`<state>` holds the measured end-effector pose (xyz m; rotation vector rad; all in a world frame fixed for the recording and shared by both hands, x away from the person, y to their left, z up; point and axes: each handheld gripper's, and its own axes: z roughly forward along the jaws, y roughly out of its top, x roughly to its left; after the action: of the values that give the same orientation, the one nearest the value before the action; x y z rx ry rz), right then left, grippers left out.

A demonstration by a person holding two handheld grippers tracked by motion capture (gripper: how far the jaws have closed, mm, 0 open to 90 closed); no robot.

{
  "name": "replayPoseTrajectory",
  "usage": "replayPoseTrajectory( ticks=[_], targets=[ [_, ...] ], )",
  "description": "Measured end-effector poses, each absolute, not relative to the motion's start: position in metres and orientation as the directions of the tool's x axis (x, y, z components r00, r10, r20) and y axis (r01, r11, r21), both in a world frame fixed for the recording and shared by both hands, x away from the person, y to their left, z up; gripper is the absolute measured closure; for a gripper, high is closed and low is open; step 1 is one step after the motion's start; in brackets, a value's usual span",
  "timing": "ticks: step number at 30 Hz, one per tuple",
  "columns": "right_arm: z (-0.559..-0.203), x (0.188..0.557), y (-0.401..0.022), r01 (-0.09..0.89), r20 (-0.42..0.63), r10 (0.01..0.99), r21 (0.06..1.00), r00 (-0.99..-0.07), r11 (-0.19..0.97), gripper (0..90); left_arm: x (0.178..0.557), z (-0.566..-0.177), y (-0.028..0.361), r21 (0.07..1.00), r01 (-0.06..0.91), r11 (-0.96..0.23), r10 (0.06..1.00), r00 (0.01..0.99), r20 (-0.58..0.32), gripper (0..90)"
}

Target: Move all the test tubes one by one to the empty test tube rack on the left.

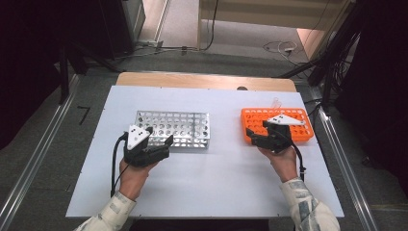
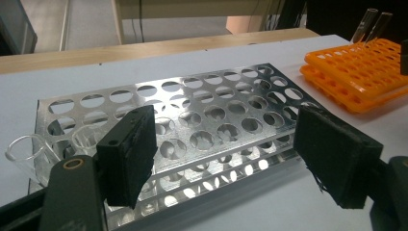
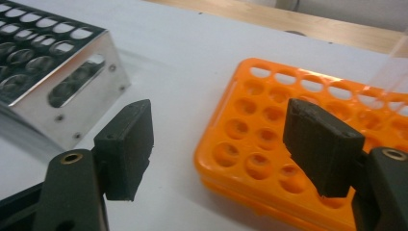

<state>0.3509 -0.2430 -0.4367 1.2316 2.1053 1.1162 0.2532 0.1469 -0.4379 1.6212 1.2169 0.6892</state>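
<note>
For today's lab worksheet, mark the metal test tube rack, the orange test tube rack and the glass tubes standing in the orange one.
metal test tube rack (image 1: 185,126): high view, on its perforated top plate.
orange test tube rack (image 3: 269,115): right gripper view, on its top face among the holes.
glass tubes (image 2: 370,21): left gripper view, on the upper part of one tube.

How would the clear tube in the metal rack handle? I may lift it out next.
The clear tube looks thin-walled and glassy, so probably fragile and slippery. It leans in the metal rack, so it likely sits loose. Being round, it would probably roll on the table.
</note>
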Motion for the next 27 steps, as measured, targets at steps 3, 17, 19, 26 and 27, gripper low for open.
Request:
replayPoseTrajectory(
  ticks=[3, 17, 19, 26, 27],
  targets=[
    [-0.437, 0.355, -0.251, 0.504, 0.016, 0.881, 0.825, -0.474, 0.257, 25.4, 0.253, -0.438, 0.147, 0.919, 0.392, -0.042, 0.934, 0.343, -0.104, 22.8],
    [-0.439, 0.374, -0.279, 0.523, 0.01, 0.922, 0.826, -0.388, 0.211, 27.8, 0.254, -0.439, 0.146, 0.916, 0.398, -0.044, 0.933, 0.344, -0.104, 22.9],
    [-0.44, 0.376, -0.281, 0.526, 0.011, 0.927, 0.825, -0.375, 0.204, 28.7, 0.254, -0.44, 0.146, 0.917, 0.397, -0.044, 0.933, 0.344, -0.105, 22.9],
    [-0.444, 0.388, -0.287, 0.53, 0.004, 0.944, 0.828, -0.331, 0.183, 33.4, 0.254, -0.44, 0.146, 0.916, 0.398, -0.042, 0.933, 0.344, -0.107, 23.0],
    [-0.445, 0.39, -0.288, 0.531, 0.002, 0.946, 0.828, -0.325, 0.181, 34.7, 0.254, -0.44, 0.145, 0.916, 0.399, -0.043, 0.933, 0.345, -0.107, 23.0]
  ],
)
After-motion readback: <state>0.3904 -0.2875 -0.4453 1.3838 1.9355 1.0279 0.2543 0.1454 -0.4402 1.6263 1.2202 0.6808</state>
